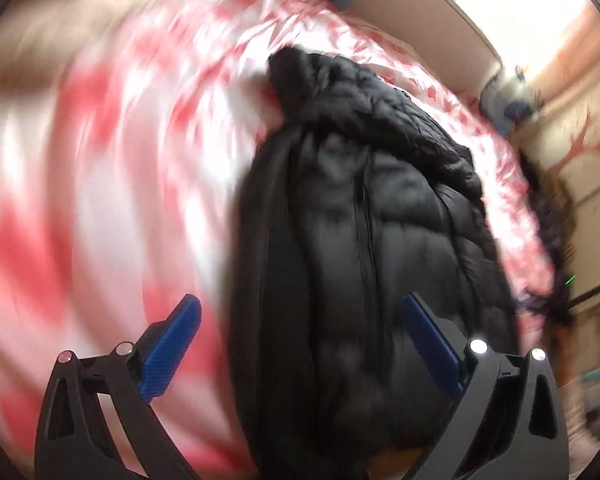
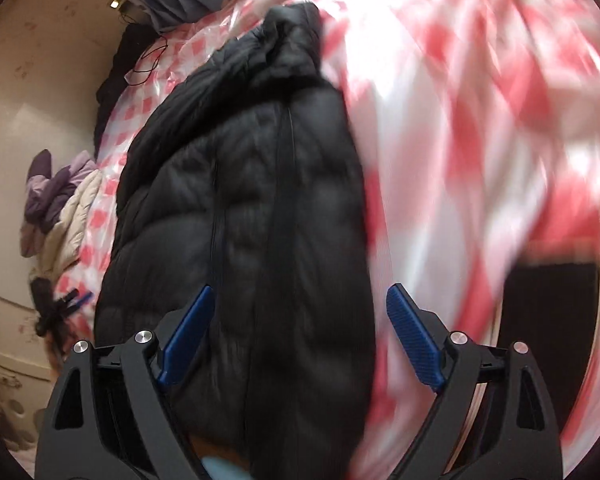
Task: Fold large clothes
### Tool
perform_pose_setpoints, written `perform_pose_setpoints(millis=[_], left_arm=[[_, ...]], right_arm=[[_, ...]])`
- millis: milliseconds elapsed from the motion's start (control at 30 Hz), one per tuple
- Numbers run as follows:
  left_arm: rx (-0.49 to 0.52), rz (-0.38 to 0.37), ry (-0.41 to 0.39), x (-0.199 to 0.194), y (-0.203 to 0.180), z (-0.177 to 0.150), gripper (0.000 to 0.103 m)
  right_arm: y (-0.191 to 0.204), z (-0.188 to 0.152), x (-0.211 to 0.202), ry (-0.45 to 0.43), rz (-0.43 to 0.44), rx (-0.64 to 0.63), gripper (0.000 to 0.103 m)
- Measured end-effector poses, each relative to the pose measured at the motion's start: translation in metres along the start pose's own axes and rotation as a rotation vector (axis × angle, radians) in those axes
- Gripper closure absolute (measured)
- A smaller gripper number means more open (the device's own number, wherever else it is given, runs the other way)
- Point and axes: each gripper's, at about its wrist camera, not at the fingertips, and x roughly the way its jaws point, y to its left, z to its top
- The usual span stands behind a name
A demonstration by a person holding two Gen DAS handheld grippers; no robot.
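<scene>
**A:** On the red-and-white checked cover (image 2: pixel 440 92), where does the work item lie?

**B:** The black puffer jacket (image 2: pixel 240 200) lies lengthwise on it, folded into a long narrow bundle, collar end away from both cameras and hem end nearest. A zip line runs along its length in both views.

**A:** State of the tongs?

**B:** Left gripper (image 1: pixel 300 316): jaws spread wide, nothing pinched; the jacket's near end sits in front of and between the blue pads (image 1: pixel 172 344). Right gripper (image 2: pixel 300 308): jaws likewise spread, straddling the near end, with no pad pressing on fabric. Both views are blurred at the edges, so fine contact cannot be confirmed.

**A:** Expected handling?

**B:** Judged from the quilted, puffy surface: light for its bulk, soft, with no stiffness to hold a crease. The shell looks smooth and slightly glossy, so expect it to slide between pads and against the cover. Trapped air will likely make it spring open once released.

**A:** Recommended hold?

**B:** Grip through the full stacked thickness at the hem corners, one gripper per side, rather than pinching the top layer alone. The stitched seams and the zip edge should offer firmer purchase than a padded panel.

**A:** Hazards?

**B:** Layers shifting apart when lifted. Other garments (image 2: pixel 56 208) heaped at the cover's far edge are well apart.
</scene>
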Motion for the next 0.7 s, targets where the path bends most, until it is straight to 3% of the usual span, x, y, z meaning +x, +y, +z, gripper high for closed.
perform_pose_setpoints(millis=[133, 300, 433, 533, 633, 700], left_arm=[[-0.096, -0.092, 0.044, 0.004, 0.014, -0.044, 0.007], [-0.147, -0.234, 0.128, 0.017, 0.004, -0.067, 0.007], [-0.125, -0.258, 0.171, 0.023, -0.007, -0.079, 0.007], [-0.165, -0.288, 0.152, 0.024, -0.008, -0.084, 0.007], [-0.187, -0.298, 0.133, 0.022, -0.007, -0.086, 0.008], [-0.192, -0.277, 0.147, 0.027, -0.007, -0.087, 0.022]], right_arm=[[-0.011, -0.046, -0.004, 0.056, 0.063, 0.057, 0.019], [-0.003, -0.077, 0.0, 0.119, 0.184, 0.081, 0.019], [-0.003, -0.081, 0.002, 0.127, 0.258, 0.112, 0.018], [-0.014, -0.083, 0.002, 0.127, 0.332, 0.188, 0.018], [-0.016, -0.081, 0.006, 0.141, 0.319, 0.191, 0.019], [-0.019, -0.083, 0.008, 0.155, 0.328, 0.189, 0.019]])
